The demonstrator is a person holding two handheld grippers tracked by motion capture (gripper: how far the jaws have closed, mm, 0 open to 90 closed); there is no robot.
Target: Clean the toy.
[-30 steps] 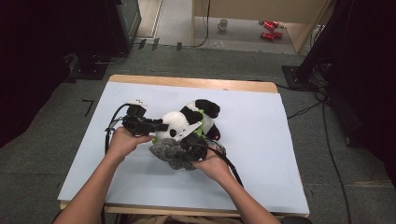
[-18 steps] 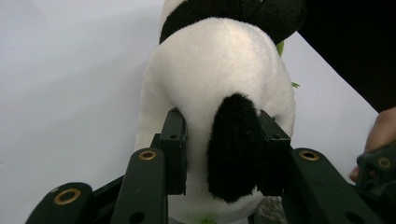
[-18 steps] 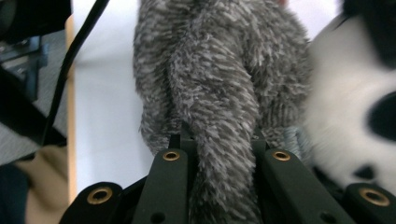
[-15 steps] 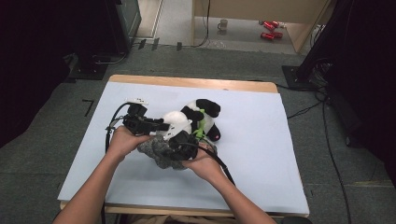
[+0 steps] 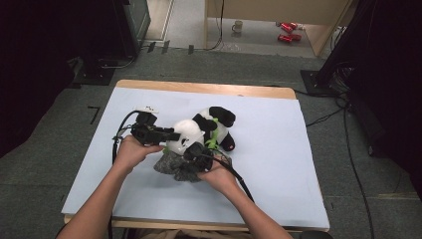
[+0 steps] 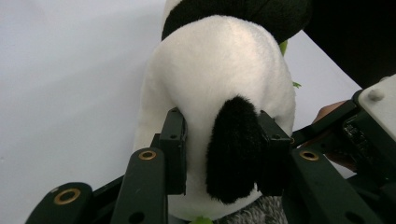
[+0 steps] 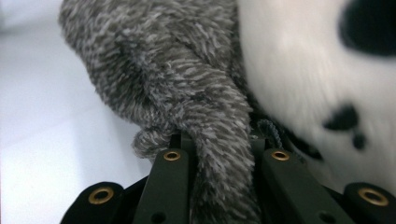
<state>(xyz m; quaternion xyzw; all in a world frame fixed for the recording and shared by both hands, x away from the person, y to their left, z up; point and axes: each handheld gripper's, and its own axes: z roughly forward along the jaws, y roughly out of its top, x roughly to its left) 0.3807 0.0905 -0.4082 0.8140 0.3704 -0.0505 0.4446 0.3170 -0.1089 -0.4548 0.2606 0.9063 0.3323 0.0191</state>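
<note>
Left hand-held gripper (image 6: 219,154) pinching panda plush (image 6: 224,79) head, right hand-held gripper (image 7: 219,163) clamped on grey fuzzy cloth (image 7: 187,84)

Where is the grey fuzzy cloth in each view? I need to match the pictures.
High view: the grey fuzzy cloth lies just below the panda's head, between the hands at table centre.
Left gripper view: a sliver at the bottom edge, under the panda's head.
Right gripper view: it covers centre and upper left, a fold running down between the jaws.
Shared landmark: the panda's white head.
</note>
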